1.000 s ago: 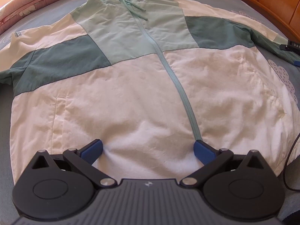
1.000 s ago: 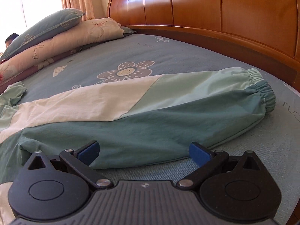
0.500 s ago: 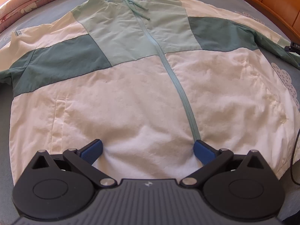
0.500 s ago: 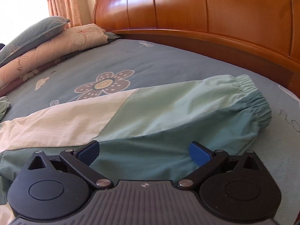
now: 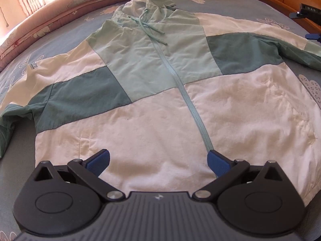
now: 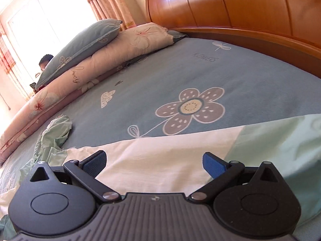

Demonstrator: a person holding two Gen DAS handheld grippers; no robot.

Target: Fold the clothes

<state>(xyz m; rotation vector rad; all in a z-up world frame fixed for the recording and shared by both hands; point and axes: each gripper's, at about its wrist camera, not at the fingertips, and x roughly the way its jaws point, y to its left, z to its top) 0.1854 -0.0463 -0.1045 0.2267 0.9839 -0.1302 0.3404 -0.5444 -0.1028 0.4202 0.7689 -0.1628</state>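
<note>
Jacket (image 5: 160,104) lies spread flat on the bed (image 5: 230,6), front up, zip closed, hood at the far end, both sleeves out to the sides; no fold in it that I can see. My left gripper (image 5: 158,160) hangs over the near hem, fingers apart, nothing between them. My right gripper (image 6: 154,160) sits low over the right sleeve (image 6: 200,150), fingers also apart and empty; cuff is out of that view. I judge the sleeve fold is the step in hand: the right fingers need to pinch the sleeve cloth and carry it across the chest. Thin fabric, so grab both layers. Pillows (image 6: 84,40) stacked far left.
</note>
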